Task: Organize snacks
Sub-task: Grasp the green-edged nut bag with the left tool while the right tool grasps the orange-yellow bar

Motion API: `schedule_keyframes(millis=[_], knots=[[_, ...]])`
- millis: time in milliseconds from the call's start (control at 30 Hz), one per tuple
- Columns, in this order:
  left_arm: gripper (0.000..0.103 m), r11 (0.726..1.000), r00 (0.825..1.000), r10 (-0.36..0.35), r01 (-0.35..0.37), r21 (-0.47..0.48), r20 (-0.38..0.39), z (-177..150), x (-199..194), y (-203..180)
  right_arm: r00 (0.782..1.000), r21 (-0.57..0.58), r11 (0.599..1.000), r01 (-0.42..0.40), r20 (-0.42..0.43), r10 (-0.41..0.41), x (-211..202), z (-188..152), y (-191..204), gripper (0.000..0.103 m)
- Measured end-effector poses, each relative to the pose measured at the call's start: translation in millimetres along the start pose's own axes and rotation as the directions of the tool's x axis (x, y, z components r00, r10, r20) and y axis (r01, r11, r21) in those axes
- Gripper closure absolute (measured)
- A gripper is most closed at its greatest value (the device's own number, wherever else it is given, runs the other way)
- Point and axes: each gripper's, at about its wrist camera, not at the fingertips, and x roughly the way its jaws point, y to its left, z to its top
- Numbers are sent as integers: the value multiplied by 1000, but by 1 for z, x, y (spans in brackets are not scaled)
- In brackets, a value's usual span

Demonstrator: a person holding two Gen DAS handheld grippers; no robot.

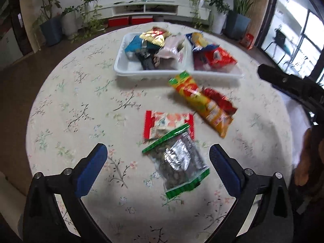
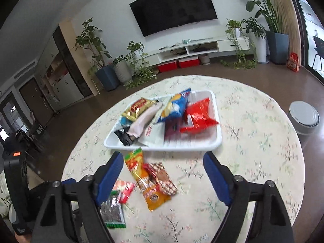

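Jaws of both grippers stand wide open, empty. Left gripper (image 1: 158,160) hovers over green-edged packet (image 1: 178,162). Next: descend, close, carry to tray (image 1: 121,68).

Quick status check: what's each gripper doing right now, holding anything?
Left gripper: open, empty, above the green-edged seed packet.
Right gripper: open, empty, above the orange snack packet.

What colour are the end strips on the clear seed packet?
Green, on the clear seed packet; clearest in the left wrist view.
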Motion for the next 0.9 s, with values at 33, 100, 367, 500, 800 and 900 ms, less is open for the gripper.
schedule_keyframes(millis=[33, 100, 367, 500, 800, 900], knots=[[1, 1000, 1000, 22, -22, -3, -8, -3, 4, -2, 1000, 10, 1000, 5, -4, -5, 0, -2, -3, 22], [1, 999, 999, 47, -47, -7, -16, -6, 9, -7, 1000, 38, 999, -11, -9, 12, 2, -6, -9, 23], [3, 998, 994, 42, -46, -45, -97, -11, 39, -11, 1000, 17, 1000, -17, 6, 17, -1, -15, -11, 23], [31, 999, 997, 13, -15, -39, -73, -9, 38, -7, 1000, 26, 999, -20, 9, 20, -2, -14, -16, 24], [58, 997, 998, -27, 31, 64, -60, -16, 27, -3, 1000, -39, 999, -1, -6, 0, 1, -18, -6, 28], [70, 995, 996, -65, 70, 64, -67, -18, 22, 6, 999, -57, 998, -20, -30, 18, 1, -20, -1, 31]])
